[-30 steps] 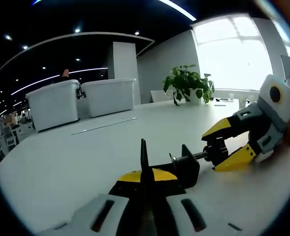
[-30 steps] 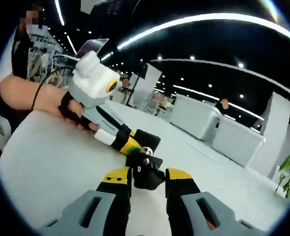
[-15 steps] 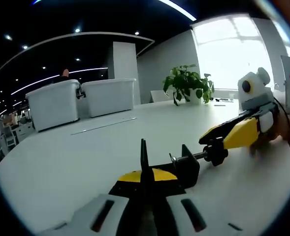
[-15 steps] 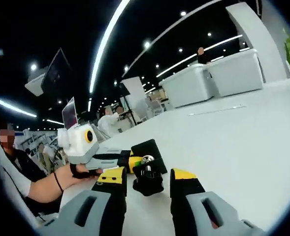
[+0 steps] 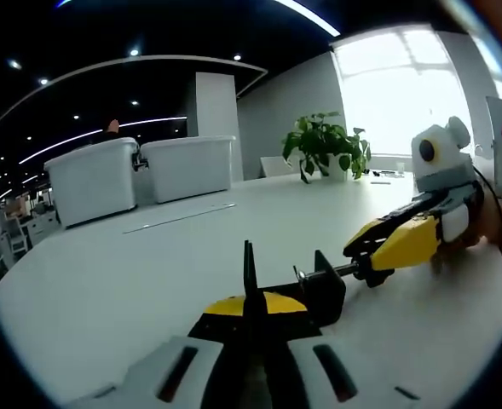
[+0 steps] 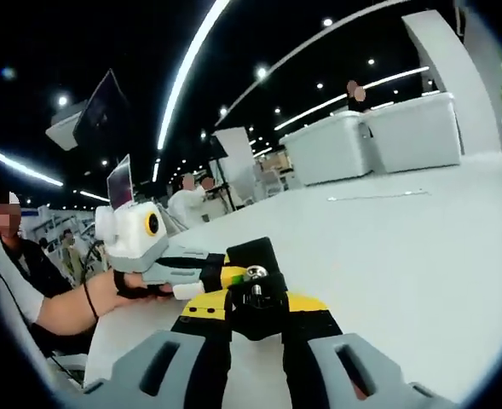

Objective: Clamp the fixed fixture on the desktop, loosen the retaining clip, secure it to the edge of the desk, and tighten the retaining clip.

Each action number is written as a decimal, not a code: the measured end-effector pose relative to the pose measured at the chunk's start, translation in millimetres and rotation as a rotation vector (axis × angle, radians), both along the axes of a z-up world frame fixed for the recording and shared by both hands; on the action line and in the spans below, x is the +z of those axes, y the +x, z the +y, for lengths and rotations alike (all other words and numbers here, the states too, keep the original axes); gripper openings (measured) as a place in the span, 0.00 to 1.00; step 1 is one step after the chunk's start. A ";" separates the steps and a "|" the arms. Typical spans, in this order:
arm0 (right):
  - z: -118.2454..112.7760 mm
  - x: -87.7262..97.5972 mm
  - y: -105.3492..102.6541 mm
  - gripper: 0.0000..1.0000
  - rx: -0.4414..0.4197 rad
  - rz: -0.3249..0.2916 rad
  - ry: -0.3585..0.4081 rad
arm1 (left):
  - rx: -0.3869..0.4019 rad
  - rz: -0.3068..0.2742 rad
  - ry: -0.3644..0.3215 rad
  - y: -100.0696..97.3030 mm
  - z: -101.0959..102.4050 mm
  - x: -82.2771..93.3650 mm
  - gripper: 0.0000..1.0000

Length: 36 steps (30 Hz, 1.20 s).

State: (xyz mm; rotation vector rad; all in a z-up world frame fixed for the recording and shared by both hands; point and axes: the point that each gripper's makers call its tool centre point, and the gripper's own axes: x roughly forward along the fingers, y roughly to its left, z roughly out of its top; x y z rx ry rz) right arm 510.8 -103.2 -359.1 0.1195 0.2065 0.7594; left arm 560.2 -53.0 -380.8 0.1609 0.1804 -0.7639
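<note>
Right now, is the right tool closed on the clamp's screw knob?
Yes: in the right gripper view the right tool has its yellow-tipped jaws pressed against both sides of the black knob, no gap showing.

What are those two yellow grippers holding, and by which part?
Both hold the black clamp: the left gripper pinches its upright frame plate, and the right gripper is closed on the screw knob.
</note>
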 end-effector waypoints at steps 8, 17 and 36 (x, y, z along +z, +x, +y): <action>4.2 4.6 -4.3 0.21 -0.012 -0.259 -0.229 | 0.000 0.002 -0.002 -0.4 0.1 -0.1 0.05; 11.2 4.2 -9.8 0.21 -0.014 -0.508 -0.505 | 0.003 -0.001 -0.003 -0.8 0.1 0.0 0.05; -15.5 6.9 4.4 0.29 -0.026 0.079 0.133 | 0.004 -0.010 -0.001 -0.3 -0.6 0.7 0.05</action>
